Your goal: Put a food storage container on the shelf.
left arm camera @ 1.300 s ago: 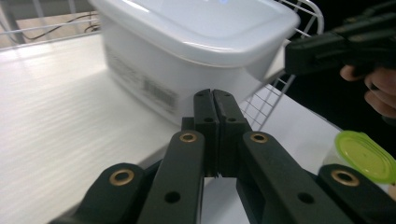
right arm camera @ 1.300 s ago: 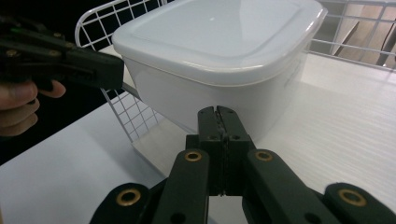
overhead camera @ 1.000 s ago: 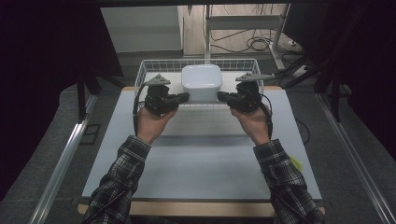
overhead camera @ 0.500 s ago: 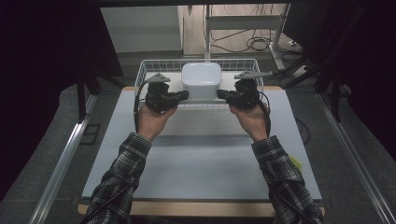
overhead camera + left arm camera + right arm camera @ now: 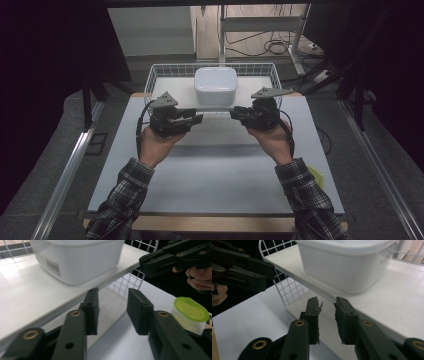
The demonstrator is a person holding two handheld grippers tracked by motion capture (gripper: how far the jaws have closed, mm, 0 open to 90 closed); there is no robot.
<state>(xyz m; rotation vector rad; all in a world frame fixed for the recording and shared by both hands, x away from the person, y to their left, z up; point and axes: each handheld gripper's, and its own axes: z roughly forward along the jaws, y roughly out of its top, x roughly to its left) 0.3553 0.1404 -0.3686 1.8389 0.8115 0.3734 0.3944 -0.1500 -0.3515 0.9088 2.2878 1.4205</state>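
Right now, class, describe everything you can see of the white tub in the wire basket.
The white tub is a rounded-cornered rectangular container, apparently plastic, with a lipped lid or rim on top. A barcode label shows on one side in the left gripper view. It stands upright on a white board inside the wire basket, near the middle, at the table's far edge. The left gripper and right gripper sit in front of it, not touching it.

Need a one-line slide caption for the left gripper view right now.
Open left gripper just below a white shelf board carrying a white tub, with a green-lidded cup on the table beyond.
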